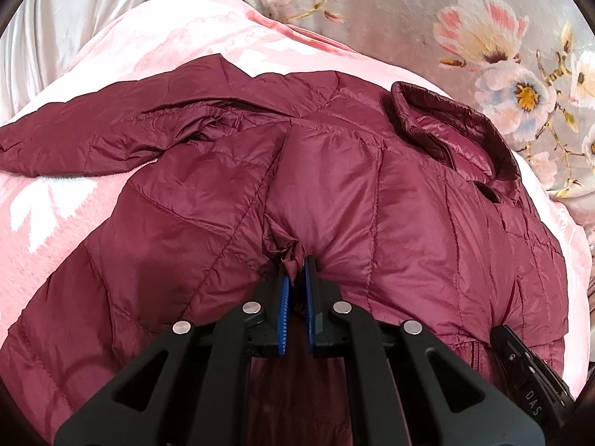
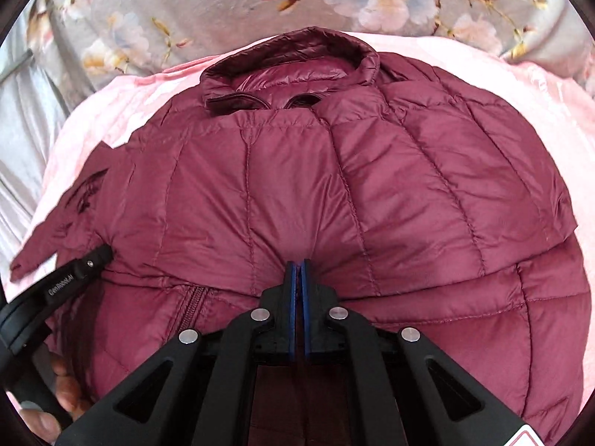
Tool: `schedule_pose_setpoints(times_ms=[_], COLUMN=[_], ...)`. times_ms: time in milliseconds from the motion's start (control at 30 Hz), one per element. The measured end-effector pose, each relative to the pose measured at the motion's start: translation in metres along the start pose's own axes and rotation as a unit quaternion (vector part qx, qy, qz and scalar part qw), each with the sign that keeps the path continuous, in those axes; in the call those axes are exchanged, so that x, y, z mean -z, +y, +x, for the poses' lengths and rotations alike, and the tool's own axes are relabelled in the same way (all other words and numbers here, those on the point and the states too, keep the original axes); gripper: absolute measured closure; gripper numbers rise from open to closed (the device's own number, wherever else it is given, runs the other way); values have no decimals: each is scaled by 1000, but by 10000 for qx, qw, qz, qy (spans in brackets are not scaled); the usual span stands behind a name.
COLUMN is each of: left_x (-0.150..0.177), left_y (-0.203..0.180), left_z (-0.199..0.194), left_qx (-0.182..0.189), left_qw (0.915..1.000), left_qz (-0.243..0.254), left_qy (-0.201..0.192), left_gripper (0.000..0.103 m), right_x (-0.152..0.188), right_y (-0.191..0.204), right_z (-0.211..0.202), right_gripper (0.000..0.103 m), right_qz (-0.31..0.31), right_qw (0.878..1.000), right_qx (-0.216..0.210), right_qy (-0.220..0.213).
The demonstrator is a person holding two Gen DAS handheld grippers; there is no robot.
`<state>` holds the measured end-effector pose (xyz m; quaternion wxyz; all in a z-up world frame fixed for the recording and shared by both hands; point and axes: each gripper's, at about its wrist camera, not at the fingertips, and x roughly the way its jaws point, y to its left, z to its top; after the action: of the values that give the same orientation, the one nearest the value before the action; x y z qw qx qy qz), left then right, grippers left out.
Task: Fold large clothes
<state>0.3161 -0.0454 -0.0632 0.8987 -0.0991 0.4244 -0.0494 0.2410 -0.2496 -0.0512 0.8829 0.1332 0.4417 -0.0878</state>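
A maroon quilted puffer jacket lies spread on a pink blanket, front up. Its collar points away and one sleeve stretches out to the left. My left gripper is shut on a bunched pinch of jacket fabric between its blue pads. My right gripper is shut too, its tips pressed into the jacket's middle, with creases fanning out from them. The jacket's right side is folded over the body. Each gripper shows in the other's view: the right gripper at the lower right, the left gripper at the left.
The pink blanket lies on a grey bedspread printed with flowers. Pale grey sheets lie at the far left. A person's hand holds the left gripper's handle. The jacket's zip runs down near the front edge.
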Motion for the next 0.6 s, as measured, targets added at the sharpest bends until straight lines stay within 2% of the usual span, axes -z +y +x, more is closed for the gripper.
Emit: schedule_pose_setpoints(times_ms=[133, 200, 233, 267, 333, 433, 533, 600], left_x=[4, 7, 9, 10, 13, 10, -4, -13], left_y=[4, 6, 7, 7, 11, 19, 19, 5], left_z=[-11, -18, -25, -31, -49, -87, -93, -79], left_qx=[38, 38, -30, -101, -277, -418, -281, -296], left_qw=[9999, 9997, 9995, 9994, 9993, 9984, 9981, 9988], left_qz=[17, 74, 98, 130, 79, -130, -259, -103], left_qy=[120, 246, 307, 317, 218, -368, -480, -388], left_gripper=[95, 89, 74, 49, 19, 18, 18, 24], right_x=[2, 2, 3, 4, 5, 6, -1, -10], right_y=[-10, -14, -17, -22, -28, -30, -32, -38], right_z=[-5, -5, -5, -5, -9, -29, -46, -50], right_gripper=[100, 100, 100, 100, 100, 97, 97, 97], right_qz=[38, 144, 204, 283, 381, 306, 187, 168], right_qw=[9997, 9989, 9983, 9974, 9966, 9975, 9984, 9980], right_qx=[-234, -431, -533, -649, -725, -624, -291, 85], right_qy=[66, 98, 113, 126, 126, -150, -454, -602])
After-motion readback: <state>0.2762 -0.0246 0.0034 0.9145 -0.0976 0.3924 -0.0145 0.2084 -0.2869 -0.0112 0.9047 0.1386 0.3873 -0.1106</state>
